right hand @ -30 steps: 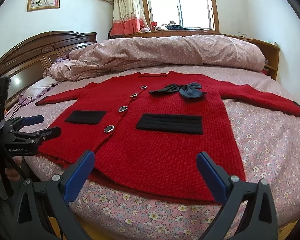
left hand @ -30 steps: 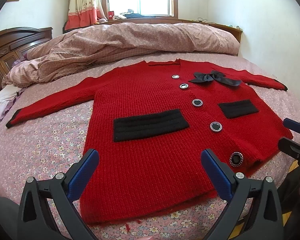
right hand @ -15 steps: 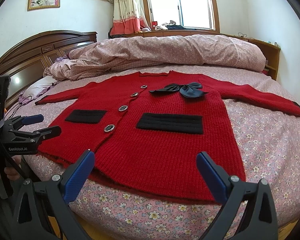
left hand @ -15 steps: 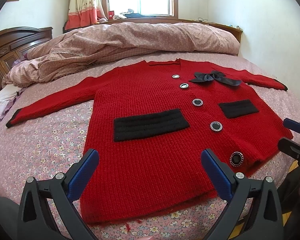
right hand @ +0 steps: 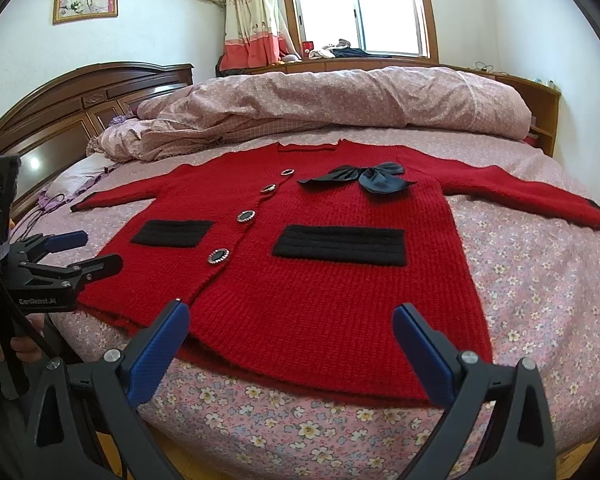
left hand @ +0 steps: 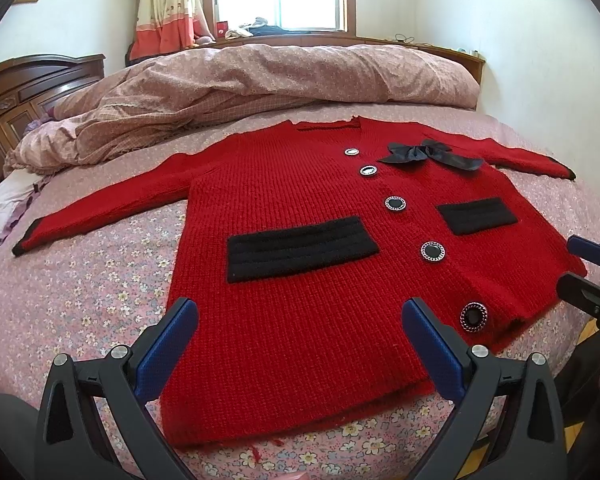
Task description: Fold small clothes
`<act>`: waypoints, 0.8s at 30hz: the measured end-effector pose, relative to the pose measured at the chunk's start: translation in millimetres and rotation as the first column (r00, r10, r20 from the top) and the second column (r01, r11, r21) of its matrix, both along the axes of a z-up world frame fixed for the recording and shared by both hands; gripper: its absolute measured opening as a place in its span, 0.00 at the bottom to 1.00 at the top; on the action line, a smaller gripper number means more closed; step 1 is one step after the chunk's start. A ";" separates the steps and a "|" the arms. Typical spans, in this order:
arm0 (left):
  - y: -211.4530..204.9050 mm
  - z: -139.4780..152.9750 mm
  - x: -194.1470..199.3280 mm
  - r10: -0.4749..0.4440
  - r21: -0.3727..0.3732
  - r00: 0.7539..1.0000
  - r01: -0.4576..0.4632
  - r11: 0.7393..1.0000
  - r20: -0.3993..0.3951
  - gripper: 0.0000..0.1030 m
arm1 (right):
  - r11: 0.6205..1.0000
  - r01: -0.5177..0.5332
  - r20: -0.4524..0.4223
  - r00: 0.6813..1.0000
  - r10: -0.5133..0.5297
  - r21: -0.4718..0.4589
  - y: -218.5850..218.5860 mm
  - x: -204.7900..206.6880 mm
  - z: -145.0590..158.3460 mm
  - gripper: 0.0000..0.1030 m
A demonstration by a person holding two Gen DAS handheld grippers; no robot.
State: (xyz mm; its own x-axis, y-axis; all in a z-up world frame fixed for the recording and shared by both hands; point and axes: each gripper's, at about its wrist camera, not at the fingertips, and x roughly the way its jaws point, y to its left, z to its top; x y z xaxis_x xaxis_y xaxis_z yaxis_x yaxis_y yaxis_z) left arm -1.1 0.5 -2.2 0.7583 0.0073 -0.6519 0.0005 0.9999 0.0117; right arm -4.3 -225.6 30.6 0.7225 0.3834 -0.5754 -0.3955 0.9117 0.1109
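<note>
Cardigan (left hand: 300, 264) flat on bed (left hand: 80, 300) (duvet (left hand: 260, 80) behind).

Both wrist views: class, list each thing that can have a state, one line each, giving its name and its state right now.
Red cardigan: spread flat, front up, unfolded, buttoned.
Sleeves: stretched out to both sides.
Black bow: tied, lying on the chest.
Quilt: bunched along the far side of the bed.
Curtain: drawn aside.
Left tool: open, empty.
Right tool: open, empty.
</note>
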 end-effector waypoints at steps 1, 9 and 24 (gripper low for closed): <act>0.1 0.0 0.0 0.000 0.000 1.000 0.000 1.000 0.000 0.96 | 1.000 0.002 0.004 1.000 -0.002 -0.005 0.3 -0.4 0.3 1.00; 7.6 2.2 -1.2 0.008 -0.013 1.000 -0.008 1.000 0.002 0.96 | 1.000 -0.021 0.010 1.000 0.021 -0.001 6.9 0.6 3.2 1.00; 132.2 7.7 10.1 0.263 -0.249 0.962 -0.273 0.929 -0.070 0.96 | 0.974 -0.224 0.014 0.974 0.225 -0.015 103.9 32.4 7.2 1.00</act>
